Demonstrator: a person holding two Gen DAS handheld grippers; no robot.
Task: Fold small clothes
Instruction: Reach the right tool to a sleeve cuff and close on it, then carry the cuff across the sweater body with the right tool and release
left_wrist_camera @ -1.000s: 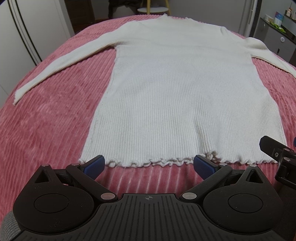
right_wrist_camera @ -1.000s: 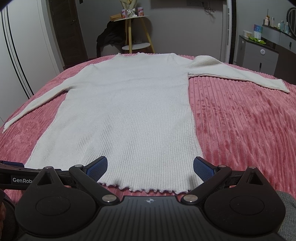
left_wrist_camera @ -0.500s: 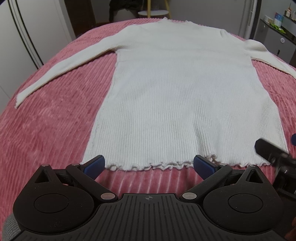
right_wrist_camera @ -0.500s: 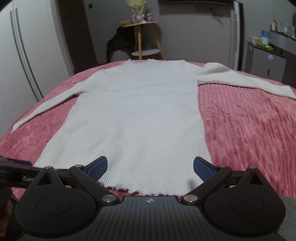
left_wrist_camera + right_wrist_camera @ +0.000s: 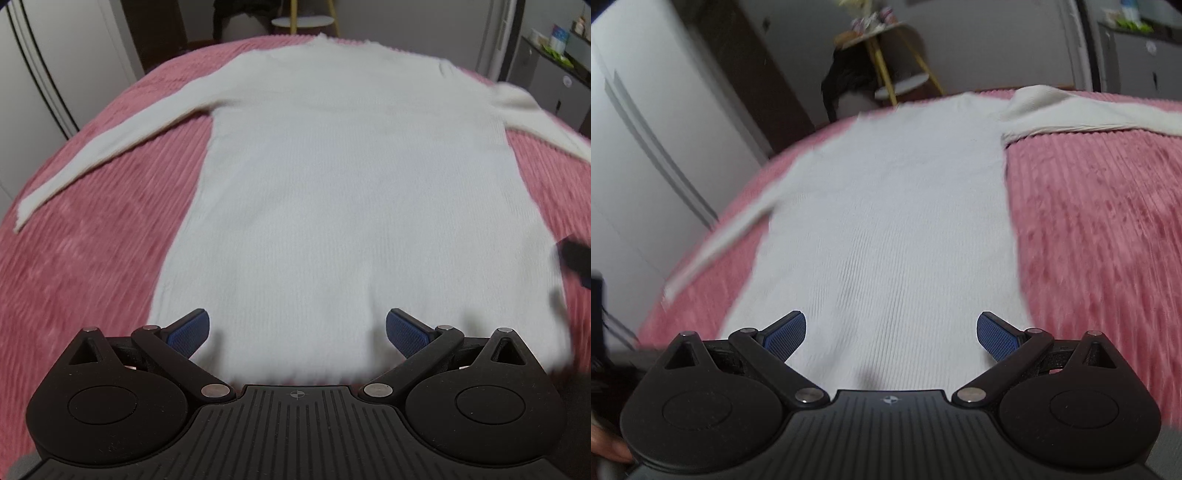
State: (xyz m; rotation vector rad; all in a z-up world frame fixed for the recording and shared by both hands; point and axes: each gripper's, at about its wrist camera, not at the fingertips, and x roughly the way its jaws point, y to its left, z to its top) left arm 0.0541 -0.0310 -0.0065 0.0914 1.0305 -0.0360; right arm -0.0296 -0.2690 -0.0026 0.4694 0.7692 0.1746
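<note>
My left hand-held gripper (image 5: 297,332): released, blue pads (image 5: 188,332) spread wide, nothing between them. It hangs low over the hem end of the sweater (image 5: 351,192), level and pointed along its length toward the neck; whether the pads touch the knit I cannot tell through the blur.

My right hand-held gripper (image 5: 890,334): released likewise, pads (image 5: 997,336) wide apart and empty. It is tilted, rolled to one side so the room leans in its view, and sits over the sweater's (image 5: 894,229) lower body near the right edge. A dark blurred shape at the far right of the left view may be this gripper.

Sweater: white, fine ribbed knit, long-sleeved, lying flat and unfolded on the bed (image 5: 92,236). Body straight, neck at the far end. Left sleeve (image 5: 110,147) angled out and down; right sleeve (image 5: 1089,118) stretched sideways, bunched slightly at the shoulder.

Bed: pink ribbed plush cover. Beyond it, a yellow-legged stand (image 5: 897,74) and white wardrobe doors (image 5: 646,147).
</note>
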